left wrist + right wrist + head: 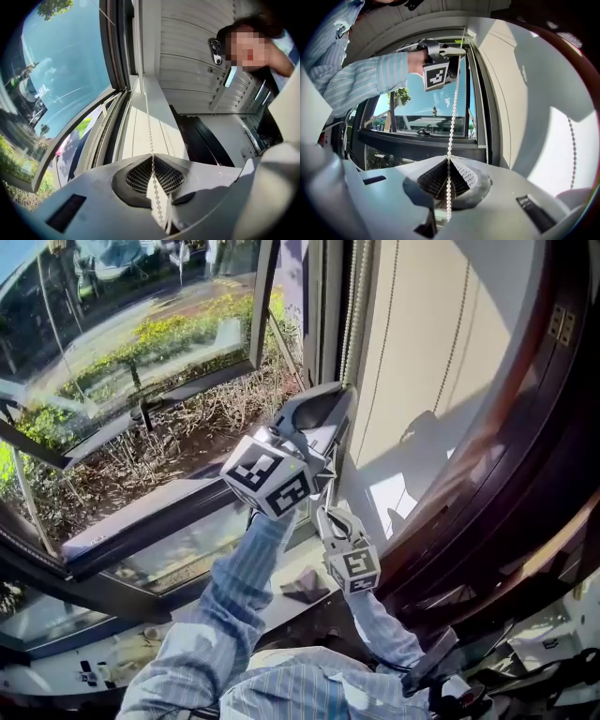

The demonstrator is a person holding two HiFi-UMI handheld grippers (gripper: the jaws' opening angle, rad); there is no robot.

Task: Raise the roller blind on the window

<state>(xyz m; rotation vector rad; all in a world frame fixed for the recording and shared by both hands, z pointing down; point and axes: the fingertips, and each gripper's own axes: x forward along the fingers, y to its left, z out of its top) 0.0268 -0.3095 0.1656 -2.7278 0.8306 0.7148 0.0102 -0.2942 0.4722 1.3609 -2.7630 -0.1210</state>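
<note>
The beige roller blind [441,362] hangs lowered over the right window pane. Its white bead chain [354,306] runs down the blind's left edge. My left gripper [343,396] is raised high beside the chain, and in the left gripper view its jaws are shut on the bead chain [146,108], which passes straight between the pads. My right gripper [324,515] sits below the left one. Its jaws are shut on the same chain [452,122], lower down. In the right gripper view the left gripper [452,49] shows overhead, on the chain.
An open window sash [141,399] tilts outward at the left over plants and dry brush. The sill [187,559] runs below it, with a small dark object [305,587] on it. A dark curved frame [525,474] bounds the right. A person [276,51] stands behind.
</note>
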